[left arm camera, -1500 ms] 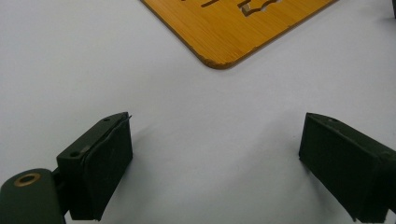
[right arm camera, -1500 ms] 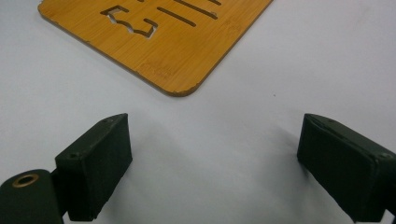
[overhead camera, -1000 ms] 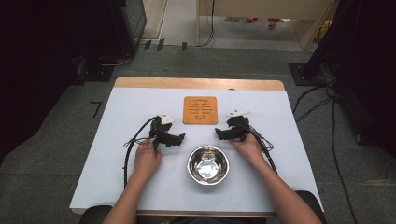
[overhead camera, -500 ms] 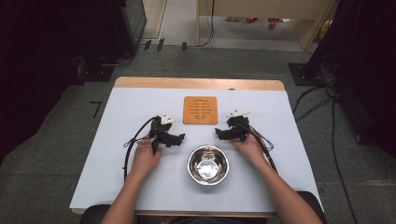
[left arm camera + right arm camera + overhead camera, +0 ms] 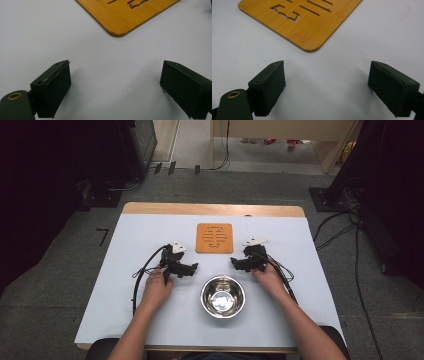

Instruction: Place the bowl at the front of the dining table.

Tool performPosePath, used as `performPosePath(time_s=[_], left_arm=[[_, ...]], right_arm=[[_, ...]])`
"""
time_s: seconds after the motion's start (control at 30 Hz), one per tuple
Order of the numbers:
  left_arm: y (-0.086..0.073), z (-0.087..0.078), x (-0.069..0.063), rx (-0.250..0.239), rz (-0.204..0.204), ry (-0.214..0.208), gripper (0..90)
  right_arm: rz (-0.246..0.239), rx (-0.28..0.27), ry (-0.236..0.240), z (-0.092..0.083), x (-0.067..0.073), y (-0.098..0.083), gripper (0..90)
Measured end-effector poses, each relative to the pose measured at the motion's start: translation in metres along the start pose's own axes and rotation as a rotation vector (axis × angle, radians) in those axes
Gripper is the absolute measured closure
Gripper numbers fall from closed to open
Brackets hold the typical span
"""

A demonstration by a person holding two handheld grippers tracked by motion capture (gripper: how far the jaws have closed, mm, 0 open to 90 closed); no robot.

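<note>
White sheet covers my rectangular table (image 5: pixel 150 320), and a strip of bare wood shows along its far edge. On this sheet, at the middle near my body, stands the round shiny steel bowl (image 5: pixel 223 296); it is upright and I see nothing inside except reflections. Beyond the bowl, well apart from it, lies the flat square bamboo board with slot cut-outs (image 5: pixel 214 238), with rounded corners.

My left hand (image 5: pixel 156 289) rests on the table to the left of the bowl and holds the black left gripper (image 5: pixel 191 267). It points toward the middle of the table, and its black cable makes a loop on the sheet at the left side. In the left gripper view the two jaws stand wide apart with only white sheet between them, so they hold nothing; one corner of the bamboo board is a little ahead of them.

My right hand (image 5: pixel 268 276) rests to the right of the bowl and holds the black right gripper (image 5: pixel 235 264), which points inward too. In the right gripper view its jaws are also spread wide and hold nothing, and a rounded corner of the board lies just ahead of them on the sheet.
</note>
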State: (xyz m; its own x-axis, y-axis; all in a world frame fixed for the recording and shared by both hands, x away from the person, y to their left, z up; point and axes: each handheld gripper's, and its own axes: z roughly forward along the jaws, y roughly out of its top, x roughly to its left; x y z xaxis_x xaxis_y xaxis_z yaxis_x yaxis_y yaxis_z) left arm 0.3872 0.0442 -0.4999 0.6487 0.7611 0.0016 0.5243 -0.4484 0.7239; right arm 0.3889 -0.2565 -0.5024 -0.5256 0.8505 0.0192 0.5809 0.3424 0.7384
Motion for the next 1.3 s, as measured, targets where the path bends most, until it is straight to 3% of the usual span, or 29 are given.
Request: performPosePath(time_s=[0.3, 0.6, 0.77, 1.3], left_arm=[[0.0, 0.0, 0.0, 0.0, 0.0, -0.001, 9.6], [0.0, 0.0, 0.0, 0.0, 0.0, -0.001, 9.6], [0.0, 0.0, 0.0, 0.0, 0.0, -0.001, 9.6], [0.0, 0.0, 0.0, 0.0, 0.001, -0.001, 9.6]], right_arm=[[-0.033, 0.021, 0.001, -0.005, -0.002, 0.0, 15.9], [0.041, 0.044, 0.064, -0.016, -0.01, 0.003, 18.3], [0.051, 0.068, 0.087, -0.018, -0.013, 0.003, 19.4], [0.006, 0.075, 0.104, -0.023, 0.0, 0.006, 19.2]])
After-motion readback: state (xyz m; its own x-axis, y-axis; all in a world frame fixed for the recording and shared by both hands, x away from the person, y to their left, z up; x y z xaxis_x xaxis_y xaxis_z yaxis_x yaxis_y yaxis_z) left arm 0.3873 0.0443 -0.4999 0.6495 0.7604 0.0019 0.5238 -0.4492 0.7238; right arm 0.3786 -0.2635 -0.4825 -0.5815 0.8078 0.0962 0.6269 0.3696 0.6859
